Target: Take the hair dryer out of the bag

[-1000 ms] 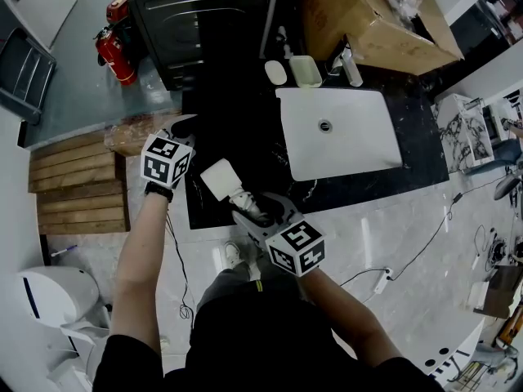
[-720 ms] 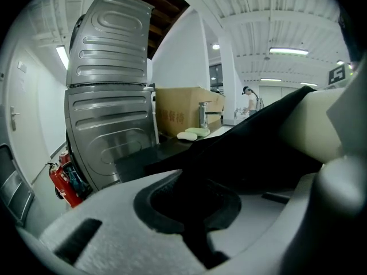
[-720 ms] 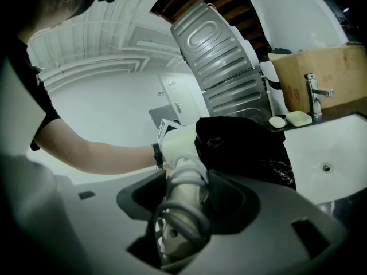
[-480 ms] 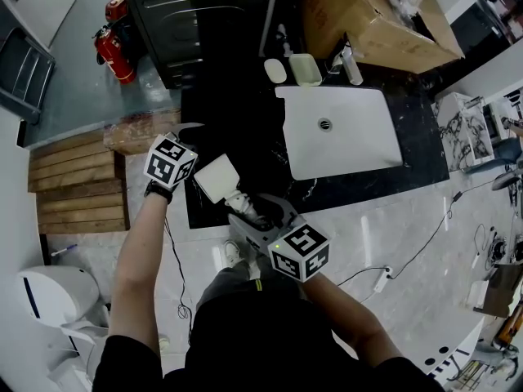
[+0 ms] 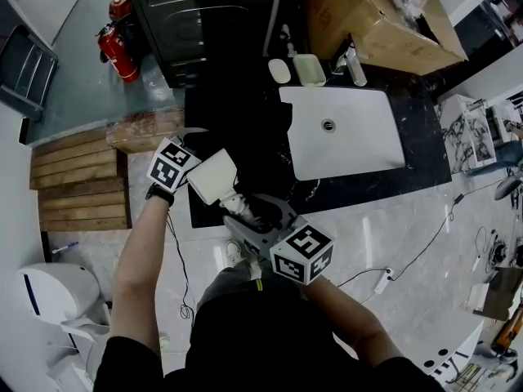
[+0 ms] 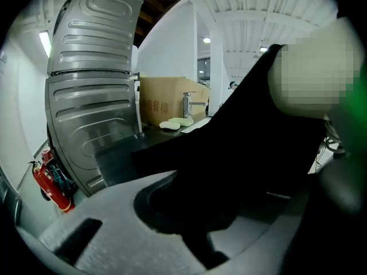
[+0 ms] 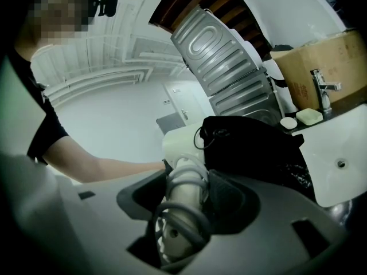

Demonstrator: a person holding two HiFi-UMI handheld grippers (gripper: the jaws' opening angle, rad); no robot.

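Note:
The white hair dryer (image 5: 212, 176) has its head showing just outside the black bag (image 5: 245, 133), which lies on the dark counter. My right gripper (image 5: 249, 211) is shut on the dryer's handle (image 7: 182, 202), which has its cord wound round it. In the right gripper view the dryer's head (image 7: 180, 141) sits left of the bag (image 7: 252, 148). My left gripper (image 5: 193, 132) is shut on the bag's black fabric (image 6: 229, 171), which fills the space between its jaws.
A white sink basin (image 5: 343, 129) with a faucet (image 5: 351, 62) and soap dishes (image 5: 306, 70) lies right of the bag. Behind it stands a cardboard box (image 5: 376, 15). A dark metal appliance (image 5: 204, 15), a fire extinguisher (image 5: 114, 51) and a wooden pallet (image 5: 78, 186) are to the left.
My right gripper has risen a little with the dryer, whose head now sits close beside the left gripper's cube. My left gripper has sunk slightly toward me with the bag fabric.

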